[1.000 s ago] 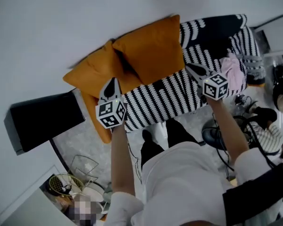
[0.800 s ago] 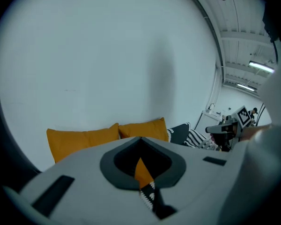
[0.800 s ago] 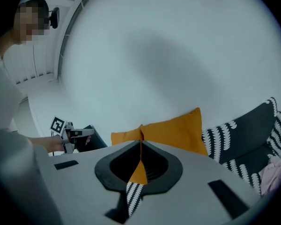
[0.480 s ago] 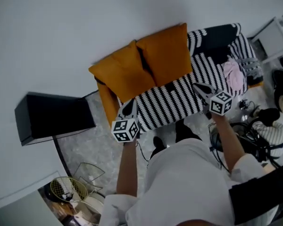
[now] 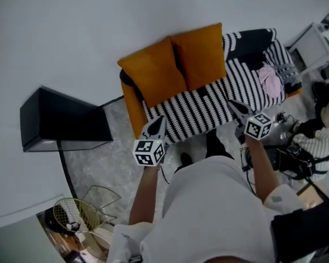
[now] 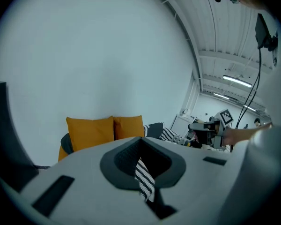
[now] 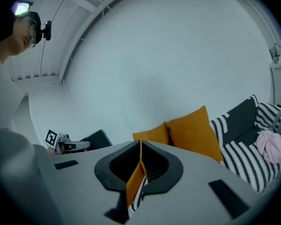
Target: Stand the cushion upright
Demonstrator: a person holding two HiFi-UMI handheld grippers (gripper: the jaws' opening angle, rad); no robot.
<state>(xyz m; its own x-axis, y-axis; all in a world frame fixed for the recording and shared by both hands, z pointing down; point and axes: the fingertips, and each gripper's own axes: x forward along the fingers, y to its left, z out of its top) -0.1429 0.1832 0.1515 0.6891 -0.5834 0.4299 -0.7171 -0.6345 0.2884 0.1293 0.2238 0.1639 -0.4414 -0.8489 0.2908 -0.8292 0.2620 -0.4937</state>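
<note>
The left gripper [image 5: 158, 122] and right gripper [image 5: 236, 107] are both pinched shut and empty. The orange cushions [image 5: 152, 72] stand against the wall [image 5: 98, 15] on the striped sofa [image 5: 208, 106]. They look soft and light, so a top corner seems the best place to pinch.

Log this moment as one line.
left gripper: shut, empty | right gripper: shut, empty | orange cushions: both upright on sofa | grippers: clear of sofa

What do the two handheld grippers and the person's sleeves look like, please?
The left gripper and the right gripper are alike: pale grey bodies tapering to dark ridged jaw pads, each carrying a white cube printed with black square markers. The person wears a white top with short sleeves.
</note>
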